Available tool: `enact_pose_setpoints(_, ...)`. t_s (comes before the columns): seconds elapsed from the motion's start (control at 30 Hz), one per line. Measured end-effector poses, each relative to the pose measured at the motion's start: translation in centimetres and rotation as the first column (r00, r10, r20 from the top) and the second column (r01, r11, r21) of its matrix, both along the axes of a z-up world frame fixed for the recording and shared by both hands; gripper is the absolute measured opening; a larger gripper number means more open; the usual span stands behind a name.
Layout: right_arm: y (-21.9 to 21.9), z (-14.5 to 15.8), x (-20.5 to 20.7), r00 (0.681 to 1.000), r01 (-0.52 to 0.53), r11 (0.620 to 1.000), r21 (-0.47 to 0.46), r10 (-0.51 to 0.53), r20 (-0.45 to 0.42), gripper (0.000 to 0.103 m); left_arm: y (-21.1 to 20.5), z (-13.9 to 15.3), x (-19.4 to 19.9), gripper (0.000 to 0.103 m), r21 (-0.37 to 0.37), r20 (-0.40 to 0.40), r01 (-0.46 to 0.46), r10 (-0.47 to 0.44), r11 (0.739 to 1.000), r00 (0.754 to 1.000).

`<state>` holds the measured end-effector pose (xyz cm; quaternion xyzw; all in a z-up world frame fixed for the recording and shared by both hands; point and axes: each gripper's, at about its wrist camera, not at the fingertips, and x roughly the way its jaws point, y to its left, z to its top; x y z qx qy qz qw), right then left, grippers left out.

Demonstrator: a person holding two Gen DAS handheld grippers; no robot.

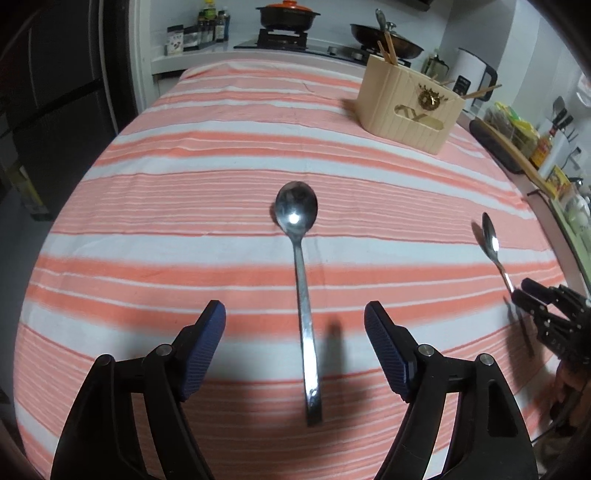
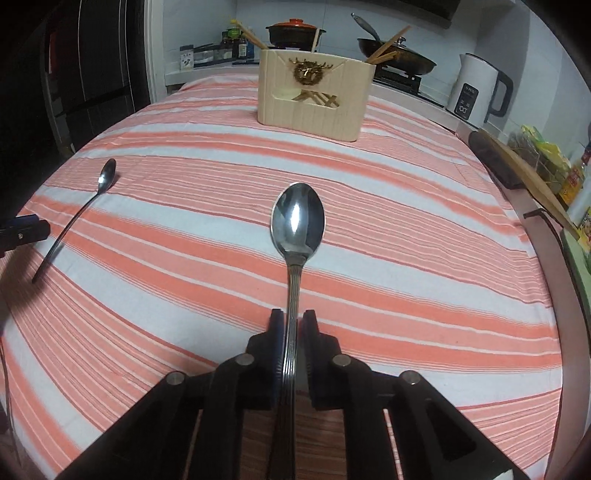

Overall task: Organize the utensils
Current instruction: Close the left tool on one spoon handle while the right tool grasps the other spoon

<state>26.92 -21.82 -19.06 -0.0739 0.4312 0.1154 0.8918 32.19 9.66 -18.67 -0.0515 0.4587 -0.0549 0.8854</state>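
A long steel spoon [image 1: 301, 280] lies on the striped cloth, bowl pointing away. My left gripper [image 1: 294, 317] is open, its blue pads [image 1: 207, 343] on either side of the spoon's handle, not touching it. The long spoon also shows at the left of the right wrist view [image 2: 83, 210]. My right gripper [image 2: 293, 325] is shut on a ribbed-handled steel spoon [image 2: 297, 221], bowl forward, held above the cloth. The same gripper and spoon show at the right of the left wrist view [image 1: 493, 240]. A cream utensil holder [image 2: 314, 99] with chopsticks stands at the far side of the table.
The table has an orange and white striped cloth [image 2: 406, 240]. Behind it is a stove with a lidded pot [image 2: 295, 31] and a pan [image 2: 399, 55]. A white kettle [image 2: 476, 90] and a wooden board [image 2: 517, 166] stand along the right edge.
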Motion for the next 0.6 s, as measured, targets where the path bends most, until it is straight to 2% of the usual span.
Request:
enact_pose_setpoints(0.03, 0.1, 0.2, 0.1, 1.000, -0.005, 1.000, 0.013, 0.005, 0.009, 0.051, -0.3, 0.0, 0.8, 0.084, 0.000, -0.005, 0.004, -0.004, 1.000, 1.000)
enact_pose_setpoints(0.07, 0.0, 0.4, 0.2, 1.000, -0.012, 1.000, 0.023, 0.011, 0.017, 0.054, -0.6, -0.2, 1.6, 0.084, 0.000, -0.012, 0.005, -0.005, 1.000, 1.000)
enact_pose_setpoints(0.33, -0.4, 0.4, 2.1, 1.000, -0.021, 0.995, 0.099, 0.023, -0.015, 0.054, -1.6, -2.2, 5.7, 0.084, 0.070, -0.039, -0.036, 0.039, 0.997, 0.998)
enact_pose_setpoints(0.6, 0.7, -1.2, 5.0, 0.998, -0.031, 0.997, 0.077, 0.035, -0.059, 0.054, -1.8, -2.6, 6.5, 0.089, 0.131, -0.038, -0.016, 0.021, 0.991, 0.999)
